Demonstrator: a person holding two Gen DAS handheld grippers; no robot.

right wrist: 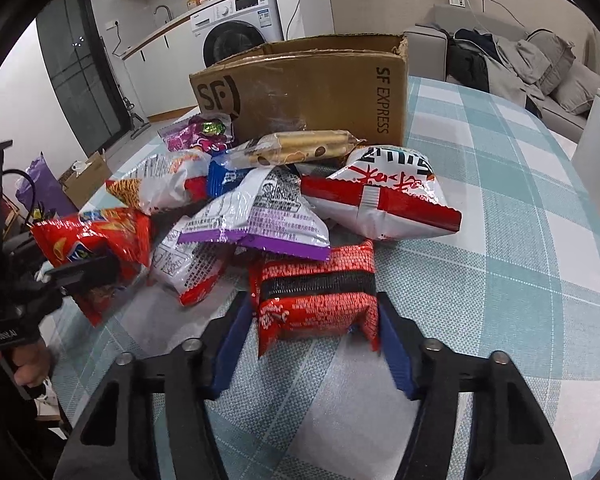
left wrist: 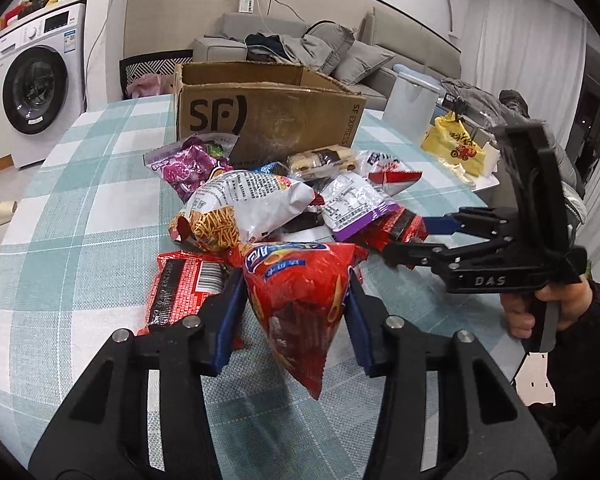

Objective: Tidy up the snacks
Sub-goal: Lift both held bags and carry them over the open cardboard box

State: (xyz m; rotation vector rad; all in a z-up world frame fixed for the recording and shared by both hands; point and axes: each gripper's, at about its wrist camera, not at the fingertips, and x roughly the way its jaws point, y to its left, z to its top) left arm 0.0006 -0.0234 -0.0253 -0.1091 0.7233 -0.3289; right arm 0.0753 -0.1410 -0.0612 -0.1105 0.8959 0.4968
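Barely begun: the left gripper (left wrist: 296, 312) clamps a red chip bag (left wrist: 300, 300), the right gripper (right wrist: 314, 334) a red-and-black packet (right wrist: 316, 296), while the remaining snacks lie heaped before the cardboard box (left wrist: 268, 116).

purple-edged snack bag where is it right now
In the right wrist view the purple-edged snack bag lies mid-pile on the checked tablecloth, just behind the red packet in the right gripper, in front of the cardboard box.

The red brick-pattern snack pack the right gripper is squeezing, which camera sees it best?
The right wrist view: the red brick-pattern pack sits big and centred between the right gripper pads. The left wrist view shows only part of it, sideways behind the pile.
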